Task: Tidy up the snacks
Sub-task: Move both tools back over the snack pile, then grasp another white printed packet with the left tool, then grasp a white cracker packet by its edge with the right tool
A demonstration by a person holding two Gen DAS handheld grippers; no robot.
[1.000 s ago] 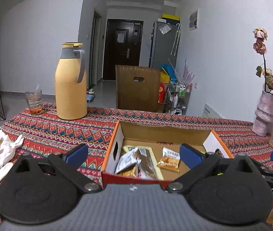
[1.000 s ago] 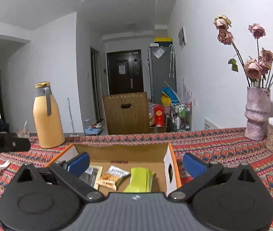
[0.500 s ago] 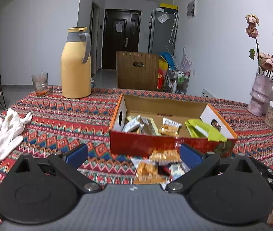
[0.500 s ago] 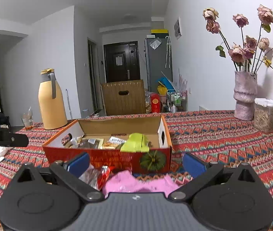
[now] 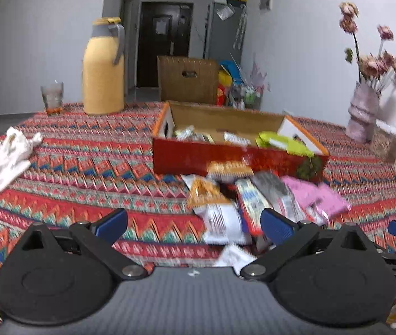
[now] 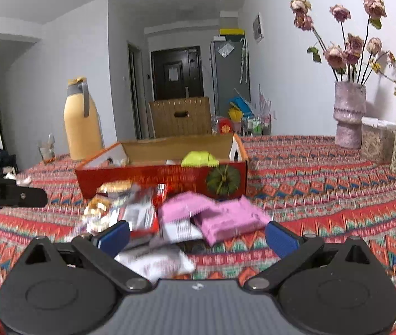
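Note:
A red cardboard box (image 5: 237, 156) (image 6: 164, 177) stands open on the patterned tablecloth, with several snack packets and a lime-green packet (image 5: 281, 141) (image 6: 199, 158) inside. In front of it lies a heap of loose snacks: an orange packet (image 5: 207, 192), a white packet (image 5: 223, 222) and pink packets (image 5: 315, 196) (image 6: 225, 215). My left gripper (image 5: 193, 223) is open just short of the heap's left side, nothing between its blue pads. My right gripper (image 6: 196, 237) is open too, its pads either side of the heap's near edge.
A yellow thermos jug (image 5: 103, 68) (image 6: 82, 120) and a glass (image 5: 52, 97) stand at the back left. White gloves (image 5: 2, 162) lie at the left. Vases with dried roses (image 6: 350, 111) and a jar (image 6: 376, 139) stand at the right. A wicker chair back (image 5: 188, 81) rises behind the table.
Both grippers have pulled back from over the box toward the table's near side and dipped, so the loose snack heap in front of the box has come into view. Both stay open.

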